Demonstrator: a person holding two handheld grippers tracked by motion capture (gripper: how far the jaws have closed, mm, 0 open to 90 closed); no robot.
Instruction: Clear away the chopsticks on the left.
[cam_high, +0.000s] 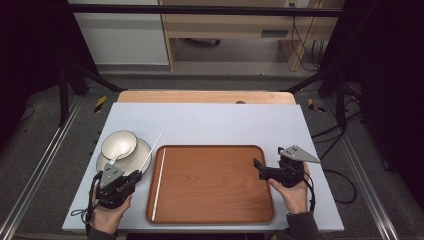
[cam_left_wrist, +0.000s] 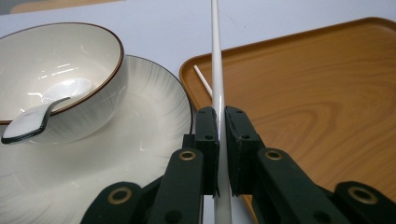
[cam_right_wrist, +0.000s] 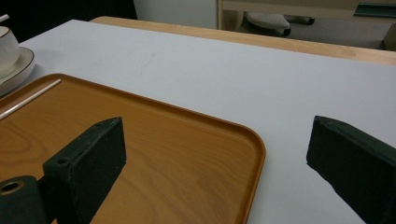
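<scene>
My left gripper (cam_high: 136, 175) (cam_left_wrist: 222, 116) is shut on a thin white chopstick (cam_high: 151, 152) (cam_left_wrist: 216, 70) near its lower end. The stick slants up and away over the gap between plate and tray. A second white chopstick (cam_high: 158, 182) (cam_left_wrist: 203, 81) (cam_right_wrist: 28, 100) lies inside the brown wooden tray (cam_high: 215, 185) (cam_left_wrist: 308, 93) (cam_right_wrist: 154, 154) along its left wall. My right gripper (cam_high: 258, 169) (cam_right_wrist: 217, 135) stands open over the tray's right edge with nothing between its jaws.
At the left a cream bowl (cam_high: 119, 143) (cam_left_wrist: 56, 56) with a white spoon (cam_high: 114, 159) (cam_left_wrist: 37, 119) in it stands on a white plate (cam_high: 142, 152) (cam_left_wrist: 149, 116) (cam_right_wrist: 18, 65). A pale sheet (cam_high: 210, 122) covers the table; its wooden far edge (cam_high: 205, 96) shows behind.
</scene>
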